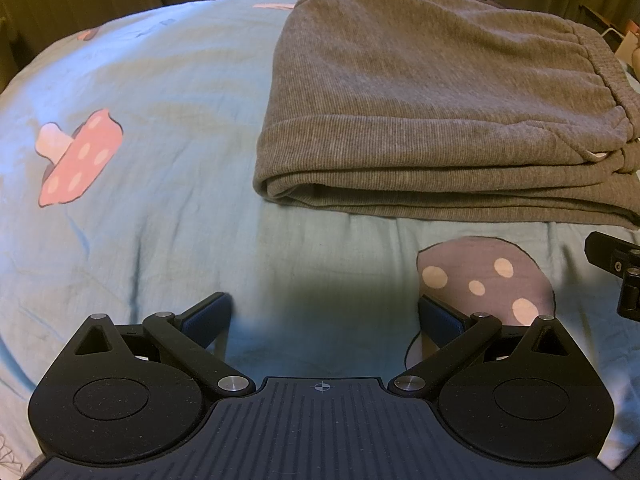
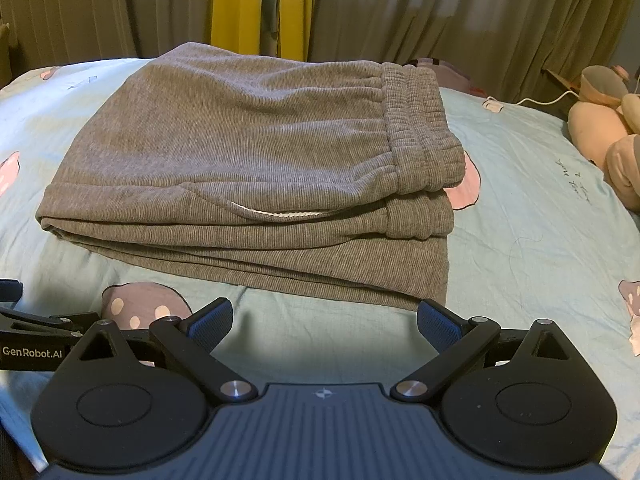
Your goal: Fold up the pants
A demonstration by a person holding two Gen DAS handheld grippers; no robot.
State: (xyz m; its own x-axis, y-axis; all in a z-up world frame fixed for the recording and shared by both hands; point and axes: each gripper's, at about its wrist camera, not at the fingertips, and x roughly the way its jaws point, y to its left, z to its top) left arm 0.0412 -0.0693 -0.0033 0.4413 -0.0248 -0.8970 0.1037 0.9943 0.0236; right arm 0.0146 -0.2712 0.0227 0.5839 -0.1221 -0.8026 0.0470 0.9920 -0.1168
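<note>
Grey ribbed pants (image 2: 248, 168) lie folded into a thick stack on the bed, elastic waistband (image 2: 416, 136) on top at the right, a white drawstring (image 2: 276, 213) peeking from a fold. In the left wrist view the same pants (image 1: 420, 112) sit ahead and to the right. My left gripper (image 1: 324, 316) hovers open over the sheet, short of the stack, nothing between its fingers. My right gripper (image 2: 325, 322) is open too, just in front of the stack's near edge, touching nothing. The right gripper's body (image 1: 616, 272) shows at the left view's right edge.
The bed has a light blue sheet (image 1: 160, 168) printed with pink mushrooms (image 1: 78, 160). Plush toys (image 2: 608, 132) and a white cable (image 2: 536, 100) lie at the far right. Curtains (image 2: 440, 8) hang behind the bed. The left gripper's body (image 2: 32, 336) sits at lower left.
</note>
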